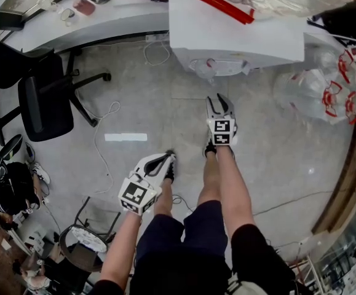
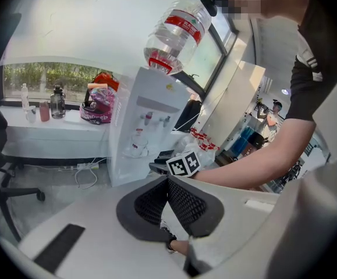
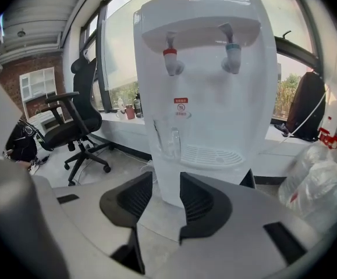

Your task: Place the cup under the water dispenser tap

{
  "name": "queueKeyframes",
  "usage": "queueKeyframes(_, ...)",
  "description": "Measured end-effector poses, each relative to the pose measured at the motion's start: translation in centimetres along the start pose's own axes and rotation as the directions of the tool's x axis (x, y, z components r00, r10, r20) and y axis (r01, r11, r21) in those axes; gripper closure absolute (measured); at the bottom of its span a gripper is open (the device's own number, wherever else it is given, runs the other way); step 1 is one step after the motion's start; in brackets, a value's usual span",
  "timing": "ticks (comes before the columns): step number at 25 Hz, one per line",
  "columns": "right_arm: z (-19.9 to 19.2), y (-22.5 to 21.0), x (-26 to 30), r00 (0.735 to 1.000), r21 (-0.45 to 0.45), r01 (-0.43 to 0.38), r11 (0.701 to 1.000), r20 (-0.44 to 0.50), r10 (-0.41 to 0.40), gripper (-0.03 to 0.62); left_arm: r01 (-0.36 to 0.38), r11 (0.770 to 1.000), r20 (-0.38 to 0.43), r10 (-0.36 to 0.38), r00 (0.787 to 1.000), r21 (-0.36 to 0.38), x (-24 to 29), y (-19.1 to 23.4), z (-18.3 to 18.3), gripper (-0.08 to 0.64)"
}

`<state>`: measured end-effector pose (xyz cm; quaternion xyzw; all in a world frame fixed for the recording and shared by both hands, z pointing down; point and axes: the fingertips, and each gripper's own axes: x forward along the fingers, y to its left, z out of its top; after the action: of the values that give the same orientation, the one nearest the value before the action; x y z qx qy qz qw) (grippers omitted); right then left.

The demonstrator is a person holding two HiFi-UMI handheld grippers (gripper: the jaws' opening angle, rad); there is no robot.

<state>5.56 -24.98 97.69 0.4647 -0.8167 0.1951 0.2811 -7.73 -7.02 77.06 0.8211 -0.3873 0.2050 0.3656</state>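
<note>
Since the clear cup [image 3: 171,142] stands on the drip tray [image 3: 212,154] under the red tap [image 3: 171,60] of the water dispenser [image 3: 209,97], the right gripper [image 3: 167,182] faces it with jaws spread and empty (its job looks done), while the left gripper [image 2: 168,190] idles, jaws pressed together on nothing.

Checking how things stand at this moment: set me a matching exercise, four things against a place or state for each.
1 clear cup
2 left gripper
3 right gripper
4 office chair

A jaws apart, nothing between
B below the red tap
C jaws together
D on the floor beside the water dispenser

Pairs: 1-B, 2-C, 3-A, 4-D
</note>
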Motion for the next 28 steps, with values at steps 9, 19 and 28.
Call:
queueKeyframes(9,1.8,1.9,-7.5,0.999,0.015,-0.012,1.000,-0.036,0.013,0.454,0.005,0.998,0.094,-0.011,0.996,0.063,-2.6,-1.6,6.4,0.561)
queueKeyframes(19,3.2,6.4,-16.8,0.990,0.015,-0.117,0.993,-0.074,0.117,0.459,-0.019,0.997,0.106,0.011,0.994,0.081,-5.6,-3.6,9.1,0.561)
queueKeyframes(28,7.8,3.9,-25.0,0.995,-0.029,-0.098,0.995,-0.020,0.097,0.469,0.016,0.994,0.102,-0.027,0.994,0.109,-6.7,-6.1,10.9,0.561)
